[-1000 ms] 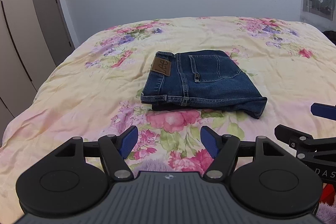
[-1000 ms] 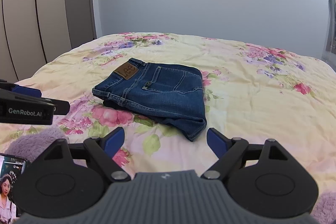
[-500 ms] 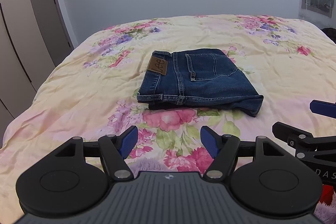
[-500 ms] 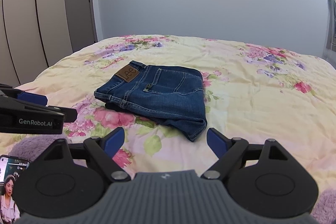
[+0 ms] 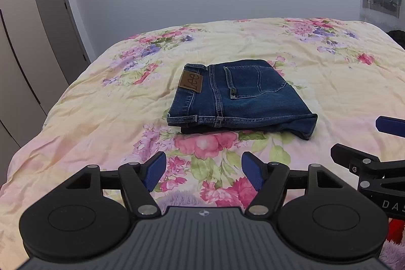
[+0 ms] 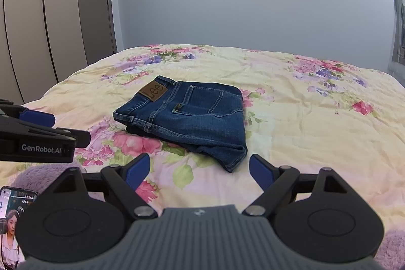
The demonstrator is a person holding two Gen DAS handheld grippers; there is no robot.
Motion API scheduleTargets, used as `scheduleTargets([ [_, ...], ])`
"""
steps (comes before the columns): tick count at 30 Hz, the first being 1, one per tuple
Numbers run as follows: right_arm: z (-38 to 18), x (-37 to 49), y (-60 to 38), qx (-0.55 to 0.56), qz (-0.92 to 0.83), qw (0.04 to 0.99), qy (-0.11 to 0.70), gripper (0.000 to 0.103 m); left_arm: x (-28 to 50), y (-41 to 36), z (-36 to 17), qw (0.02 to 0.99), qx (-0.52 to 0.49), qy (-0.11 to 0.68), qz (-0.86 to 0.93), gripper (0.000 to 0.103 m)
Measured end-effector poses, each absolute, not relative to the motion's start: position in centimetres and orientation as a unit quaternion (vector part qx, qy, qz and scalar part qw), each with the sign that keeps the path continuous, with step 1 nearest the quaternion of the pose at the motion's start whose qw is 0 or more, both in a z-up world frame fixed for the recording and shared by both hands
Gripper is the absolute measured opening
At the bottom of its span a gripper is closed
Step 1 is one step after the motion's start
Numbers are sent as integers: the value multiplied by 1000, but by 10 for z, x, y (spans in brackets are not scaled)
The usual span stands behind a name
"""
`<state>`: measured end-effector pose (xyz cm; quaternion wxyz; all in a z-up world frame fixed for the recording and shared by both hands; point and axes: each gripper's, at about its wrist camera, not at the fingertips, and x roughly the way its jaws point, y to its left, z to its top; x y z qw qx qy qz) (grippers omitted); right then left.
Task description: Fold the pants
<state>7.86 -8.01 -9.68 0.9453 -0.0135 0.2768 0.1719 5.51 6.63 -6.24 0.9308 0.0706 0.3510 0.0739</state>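
now | pants (image 5: pixel 240 98) folded on bed (image 5: pixel 101 118); left gripper (image 5: pixel 203 170), right gripper (image 6: pixel 200 171) jaws wide, empty

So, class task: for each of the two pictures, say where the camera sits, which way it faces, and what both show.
Left wrist: on the left gripper, facing the folded jeans on the floral bedspread; right gripper at right edge.
Right wrist: on the right gripper, facing the same jeans from further right; left gripper at left edge, phone at bottom left.
Shared: jeans, bedspread, wall, both grippers open.
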Motion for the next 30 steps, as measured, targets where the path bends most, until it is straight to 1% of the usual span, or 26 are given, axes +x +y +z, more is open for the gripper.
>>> scheduleTargets([
  [30,-94,76,-79,-18,172,947,272,82,51,67,-55,932,73,347,75,80],
])
